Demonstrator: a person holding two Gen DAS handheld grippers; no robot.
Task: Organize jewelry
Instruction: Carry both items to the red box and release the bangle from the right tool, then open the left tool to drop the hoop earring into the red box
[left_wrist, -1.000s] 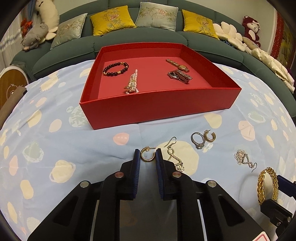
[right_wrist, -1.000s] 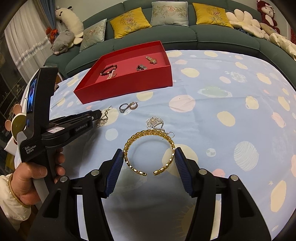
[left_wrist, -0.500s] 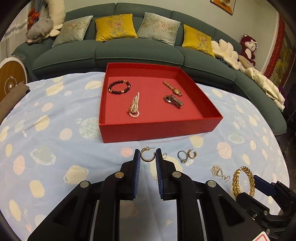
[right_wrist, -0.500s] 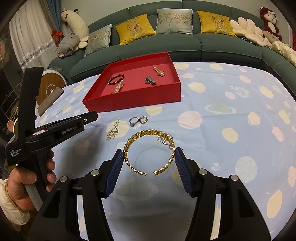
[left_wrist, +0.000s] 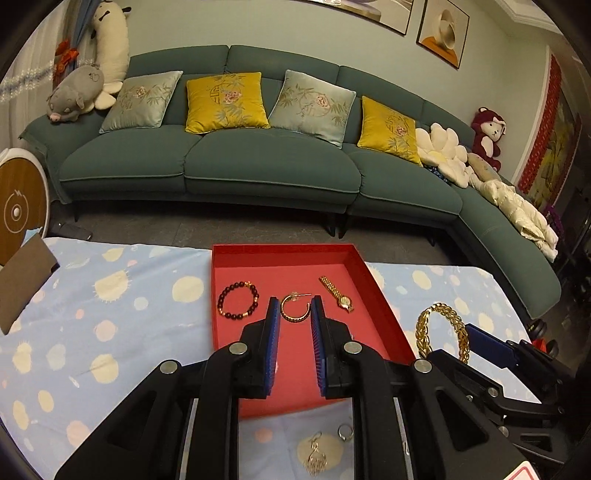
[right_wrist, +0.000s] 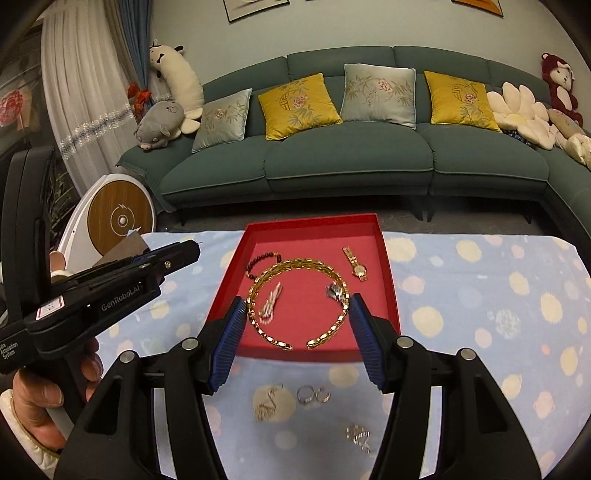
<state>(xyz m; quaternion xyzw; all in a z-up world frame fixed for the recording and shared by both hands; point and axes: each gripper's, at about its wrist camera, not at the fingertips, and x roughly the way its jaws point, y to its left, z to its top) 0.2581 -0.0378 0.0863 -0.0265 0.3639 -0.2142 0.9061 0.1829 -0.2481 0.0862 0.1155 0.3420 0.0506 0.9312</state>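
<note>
A thin gold hoop earring (left_wrist: 295, 308) sits between the ribbed blue pads of the left gripper (left_wrist: 294, 314), whose jaws stand slightly apart; whether they touch the hoop I cannot tell. It hangs over the red cardboard tray (left_wrist: 384, 295), beside a dark beaded bracelet (left_wrist: 238, 304) and a gold watch (left_wrist: 337, 293). The right gripper (right_wrist: 297, 314), jaws spread wide, pinches a chunky woven-link gold cuff bangle (right_wrist: 299, 301) by its sides, level above the tray's near half. Small rings (right_wrist: 313, 394) lie on the spotted blue cloth of the worktop (right_wrist: 480, 295).

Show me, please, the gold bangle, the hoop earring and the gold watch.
gold bangle (right_wrist: 295, 264): right wrist view, far arc.
hoop earring (left_wrist: 295, 318): left wrist view, lower curve.
gold watch (left_wrist: 345, 302): left wrist view, round face.
</note>
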